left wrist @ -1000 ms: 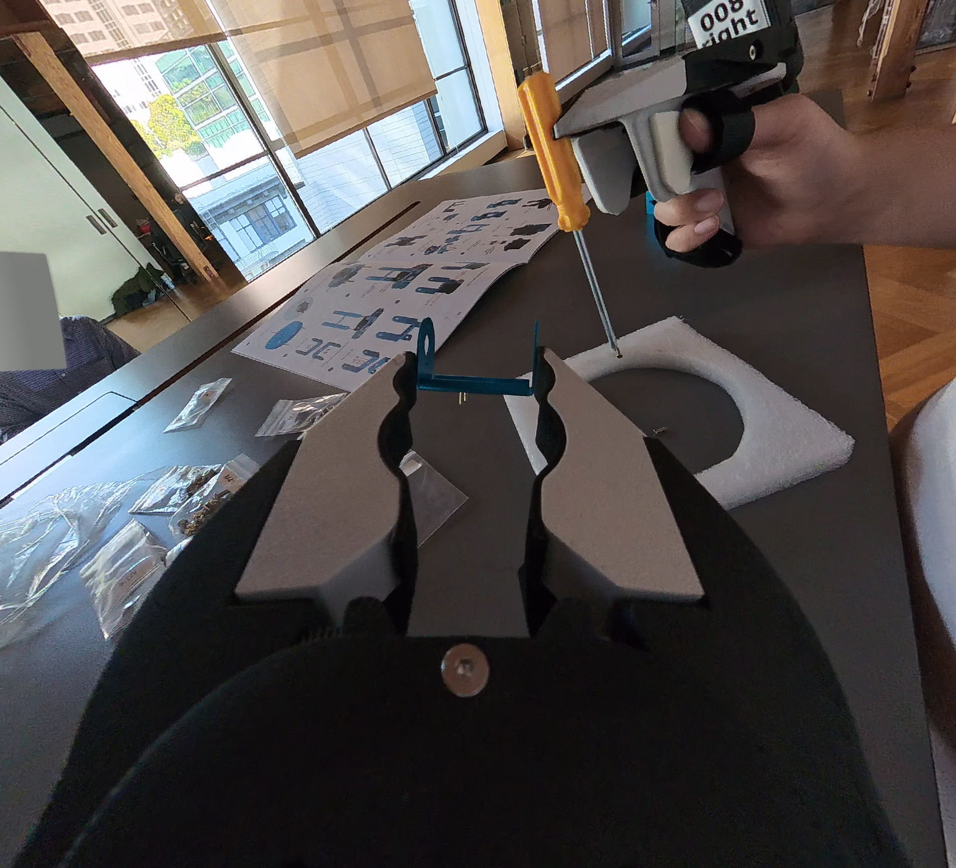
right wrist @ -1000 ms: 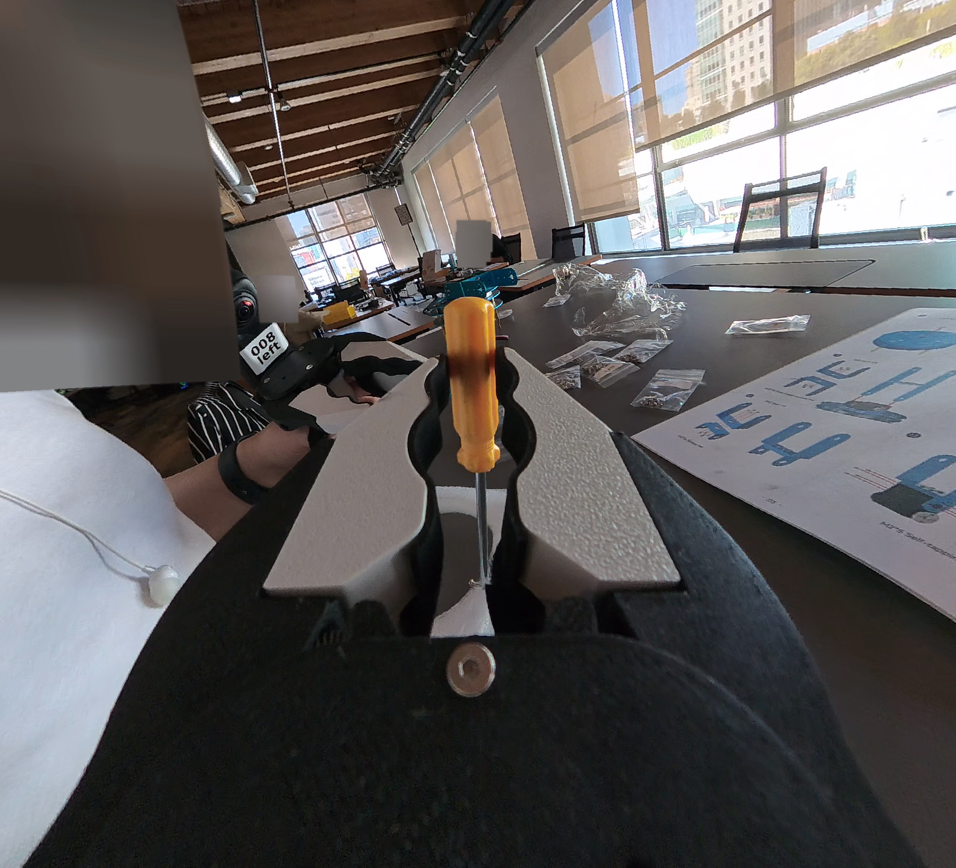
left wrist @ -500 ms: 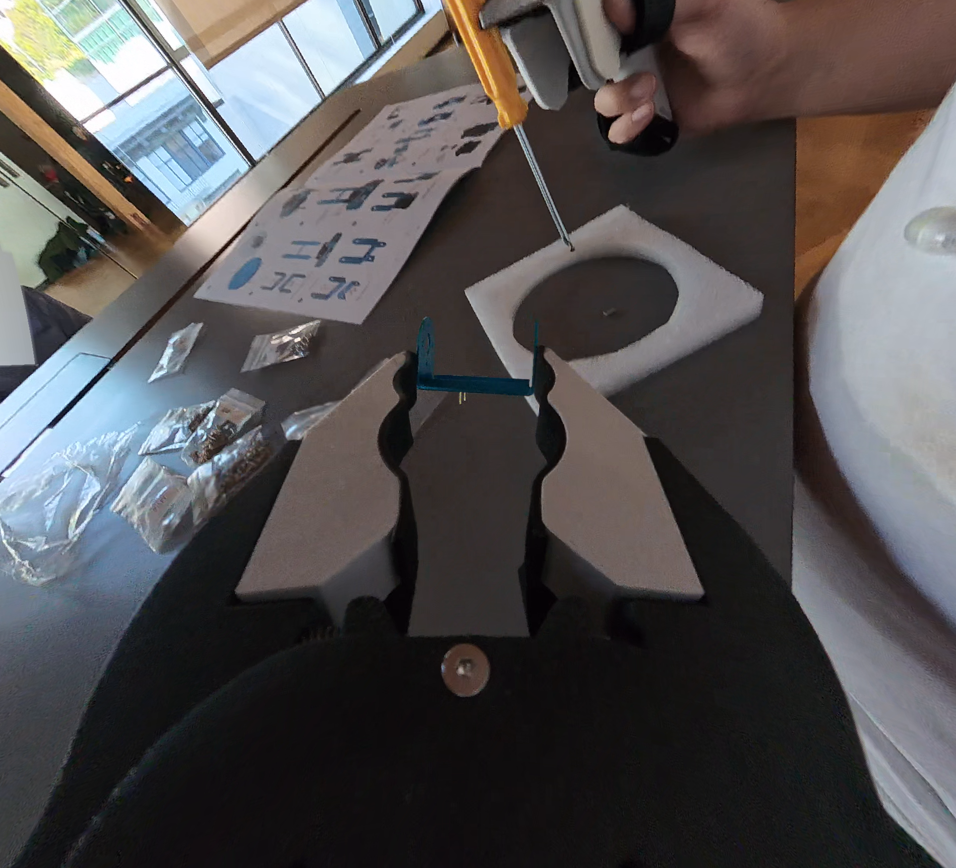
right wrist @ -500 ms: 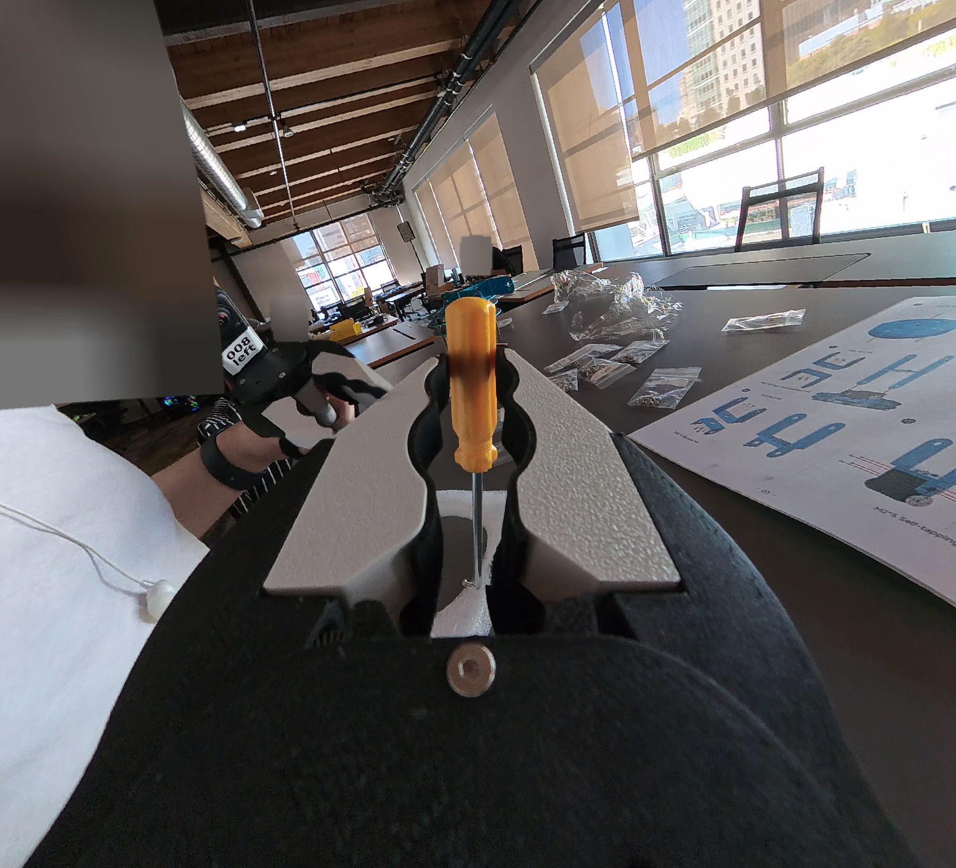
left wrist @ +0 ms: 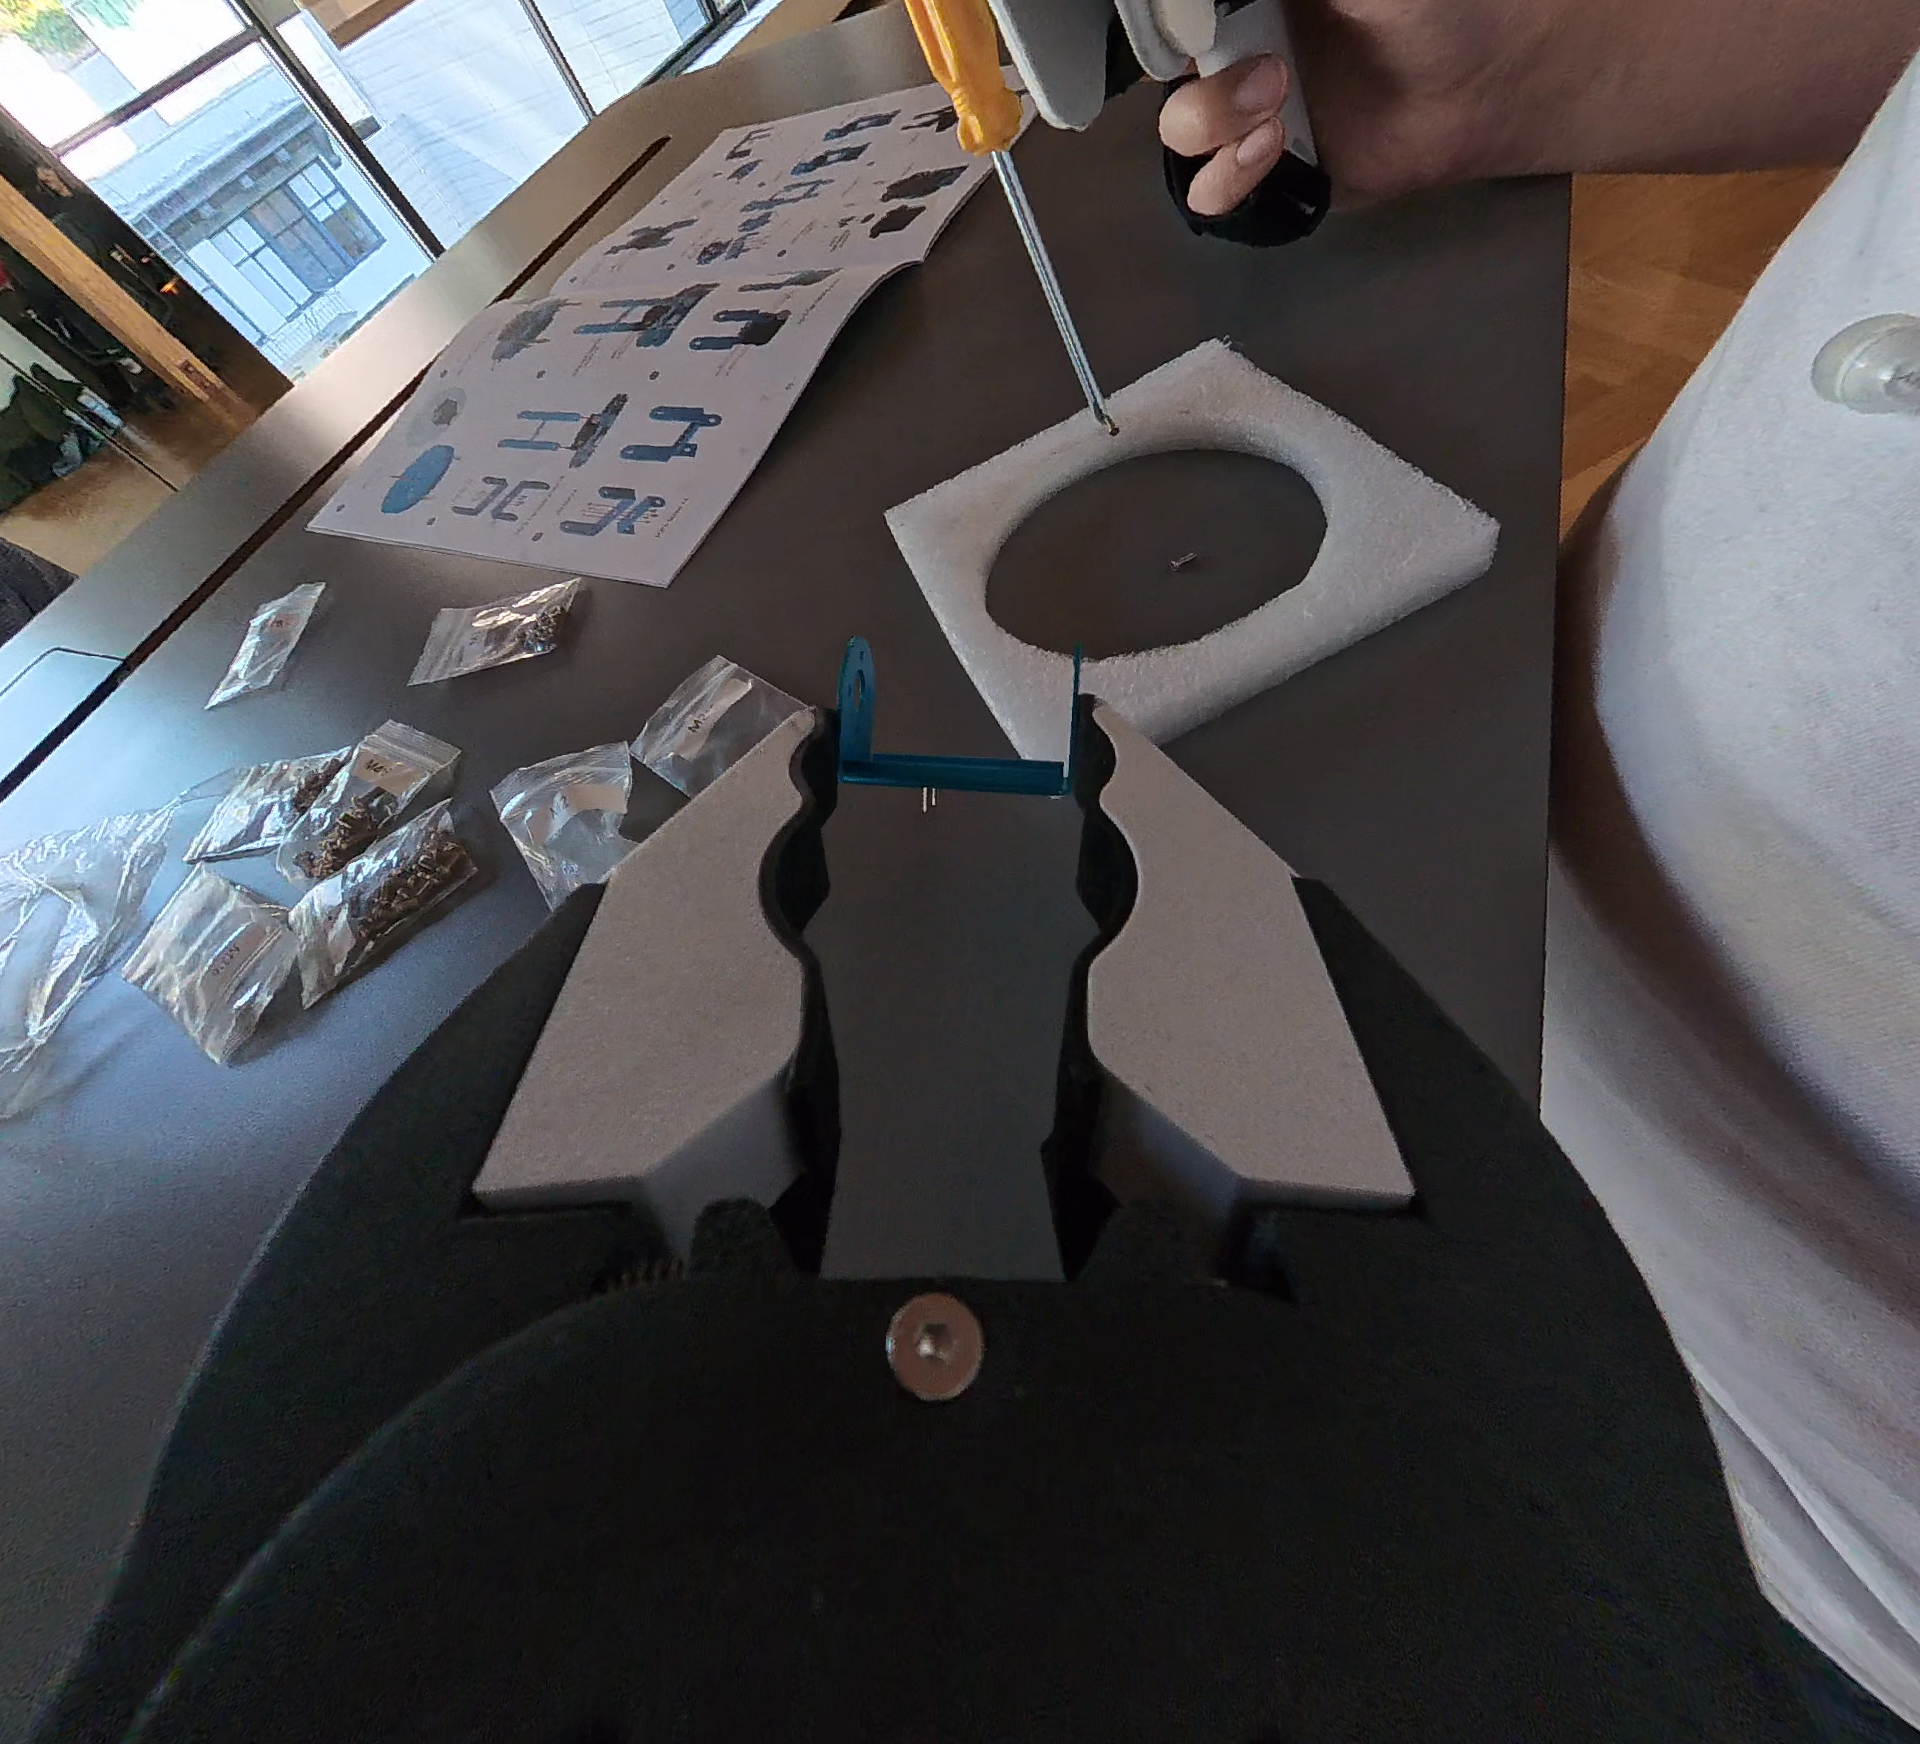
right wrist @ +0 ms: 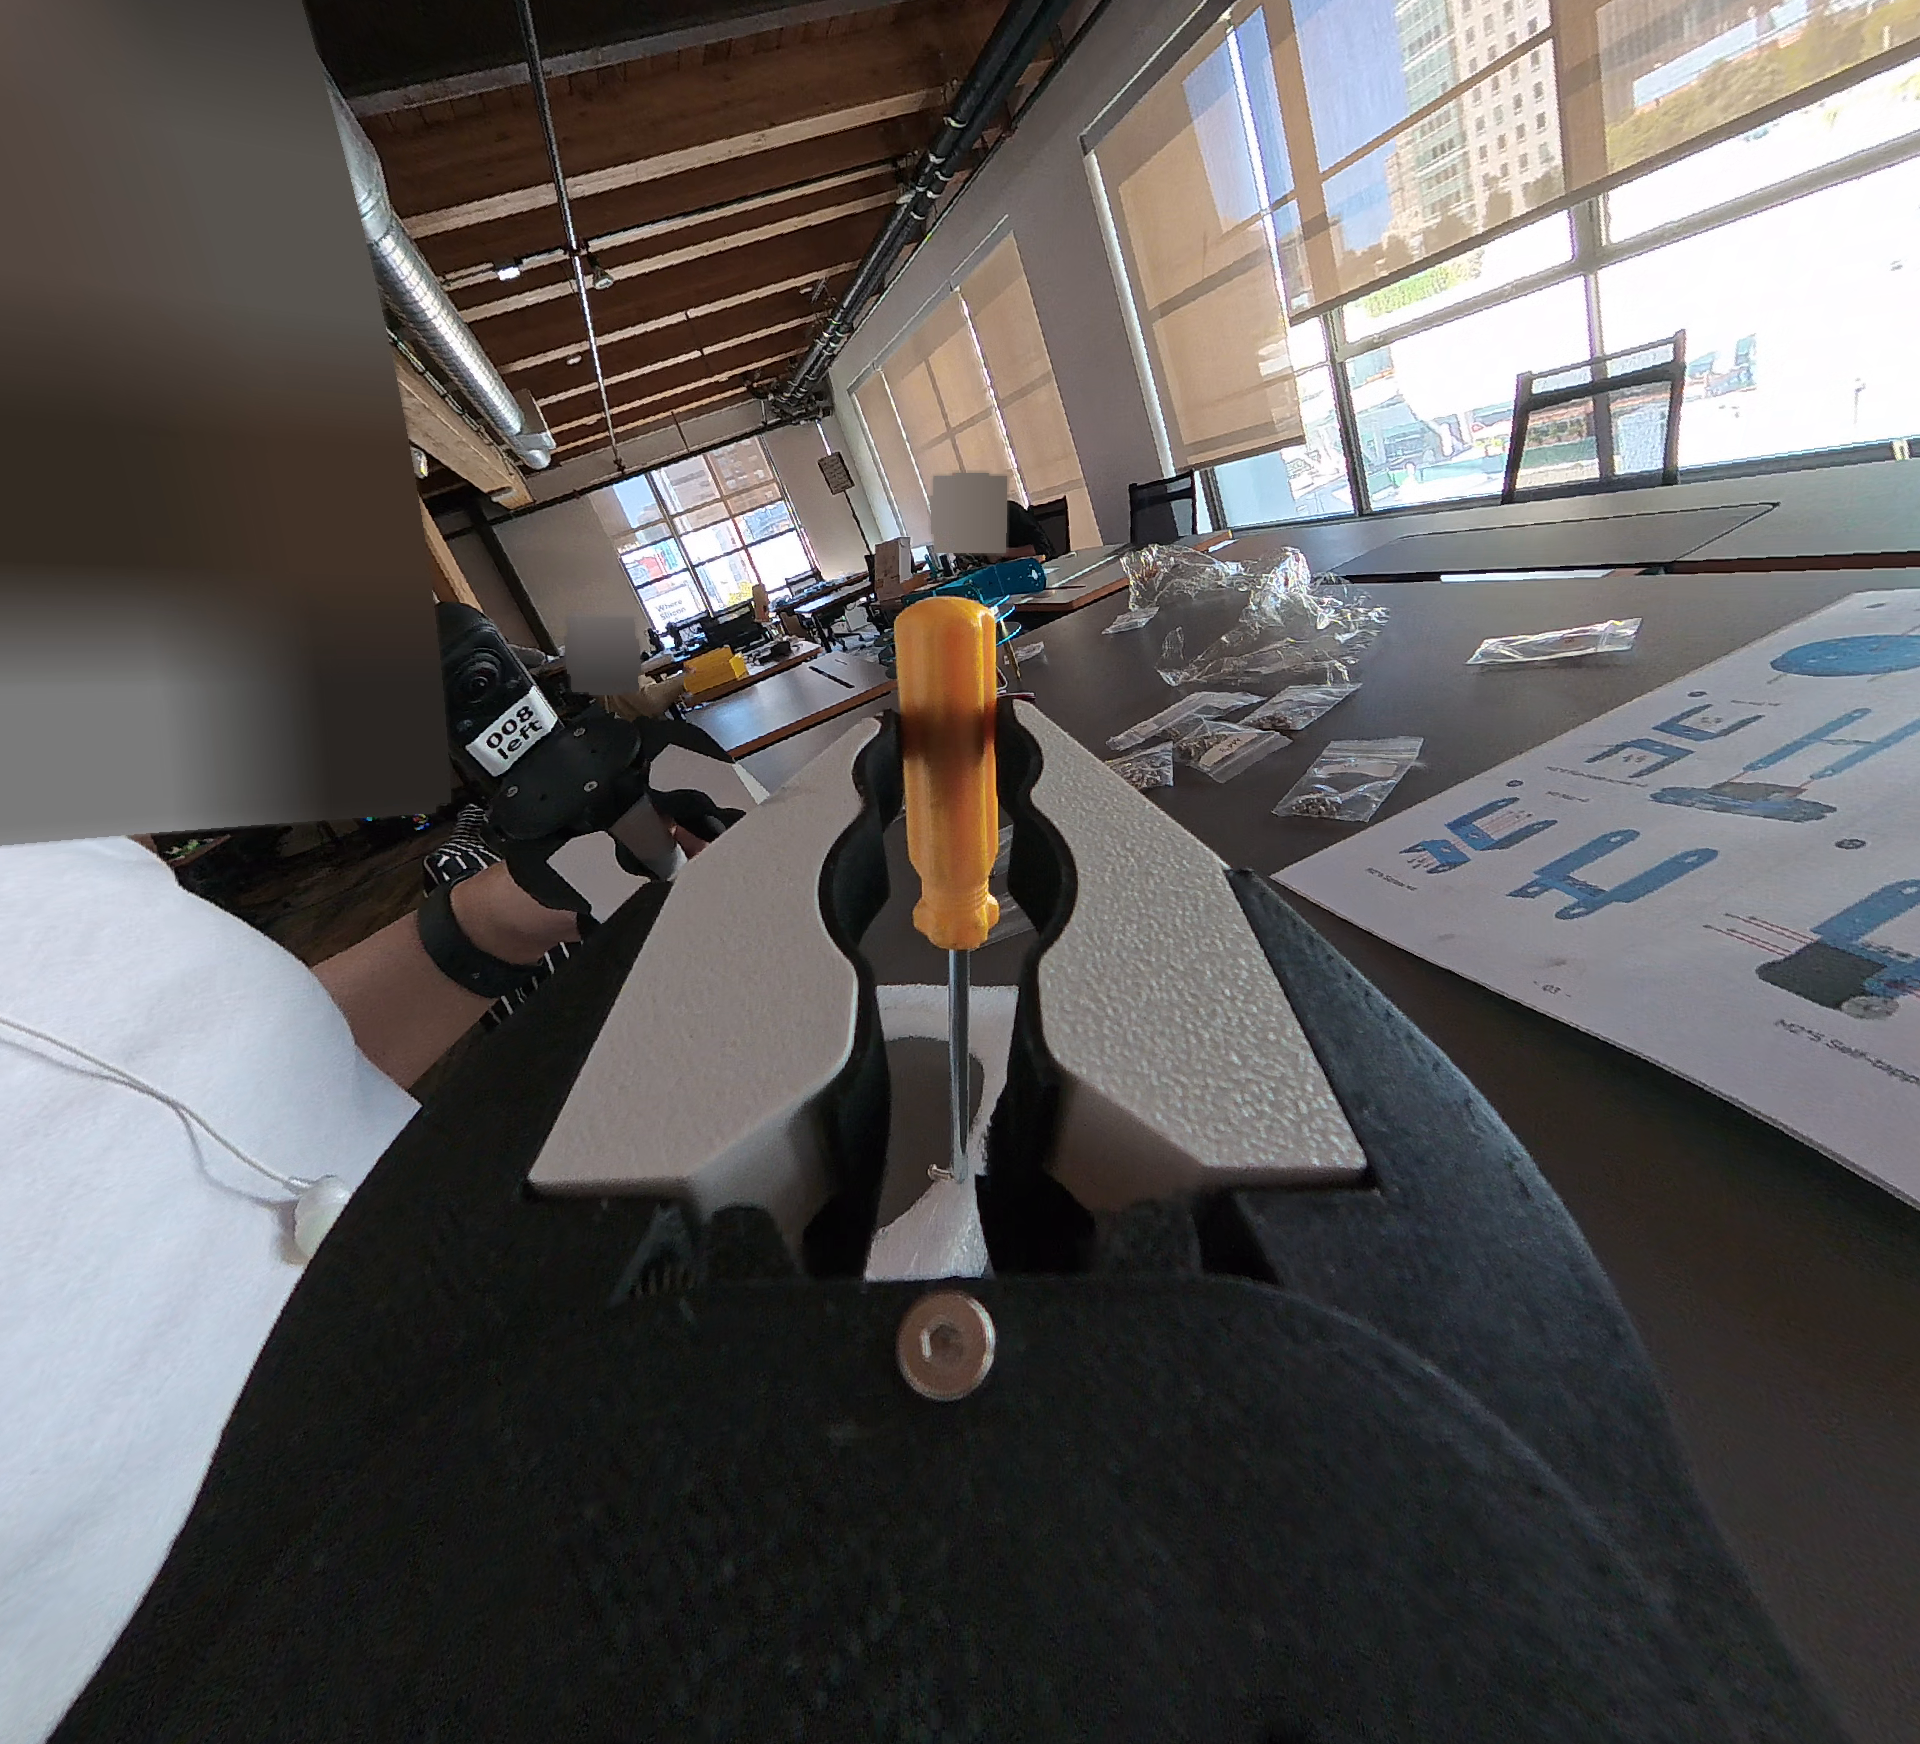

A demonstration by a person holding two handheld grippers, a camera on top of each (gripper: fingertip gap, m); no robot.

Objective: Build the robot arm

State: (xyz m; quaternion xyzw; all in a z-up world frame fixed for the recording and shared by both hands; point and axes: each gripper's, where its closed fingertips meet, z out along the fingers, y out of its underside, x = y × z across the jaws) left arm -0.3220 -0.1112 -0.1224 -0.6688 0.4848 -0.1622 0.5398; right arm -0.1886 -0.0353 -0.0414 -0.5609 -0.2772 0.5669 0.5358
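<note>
Since the earlier frame, left gripper (left wrist: 956,738) has tilted down toward the dark table (left wrist: 1455,811); it grips a thin blue U-shaped metal bracket (left wrist: 951,772) at its tips. Ahead, right gripper (right wrist: 948,738) clamps a glossy orange-handled screwdriver (right wrist: 948,759), steel tip on a square white foam pad (left wrist: 1382,541) with a round cut-out. Crinkled clear screw bags (left wrist: 384,894) lie left.

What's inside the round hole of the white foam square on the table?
Inside the white foam square the round cutout shows bare dark table and one small silver screw lying loose near its middle. In the right wrist view, the gripper fingers cover most of the hole.
</note>
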